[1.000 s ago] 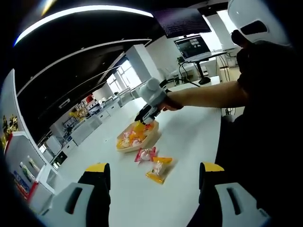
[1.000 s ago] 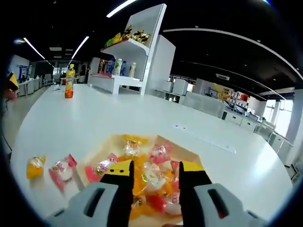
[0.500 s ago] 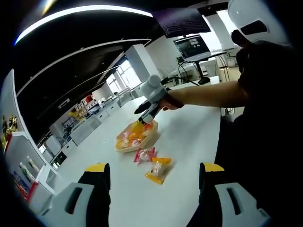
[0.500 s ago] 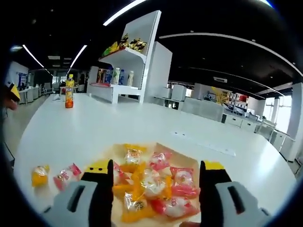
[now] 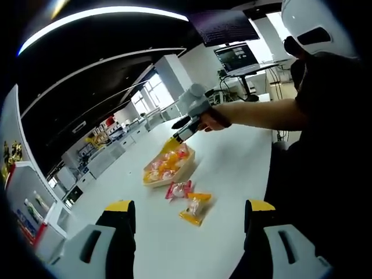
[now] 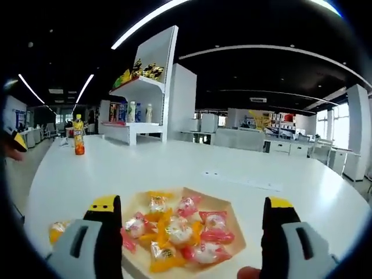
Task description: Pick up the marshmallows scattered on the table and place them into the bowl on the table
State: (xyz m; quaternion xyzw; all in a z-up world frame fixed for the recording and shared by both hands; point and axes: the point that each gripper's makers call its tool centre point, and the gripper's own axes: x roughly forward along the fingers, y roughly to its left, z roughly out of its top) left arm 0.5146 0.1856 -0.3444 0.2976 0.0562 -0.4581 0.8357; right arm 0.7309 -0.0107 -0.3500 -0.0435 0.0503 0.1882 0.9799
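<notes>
Left gripper view: my left claw point(image 5: 186, 218) is spread; two wrapped marshmallows point(image 5: 189, 199) lie mid-frame on the table point(image 5: 232, 168) beside the bowl point(image 5: 187, 169). Light, crinkly, squashy; I'd pinch mid-packet. Right claw point(image 6: 189, 210) spread, empty.

Your left gripper point(image 5: 185, 218) was held low with its 2 yellow-tipped jaws spread wide apart and nothing between them. Your right gripper point(image 6: 192, 218) likewise had its 2 jaws parted widely, with no item gripped. In the left gripper view, your right arm point(image 5: 258, 116) was extended straight out from the dark sleeve, with your hand point(image 5: 204, 121) wrapped around the handle of the right gripper, which pointed downward at an angle.
</notes>
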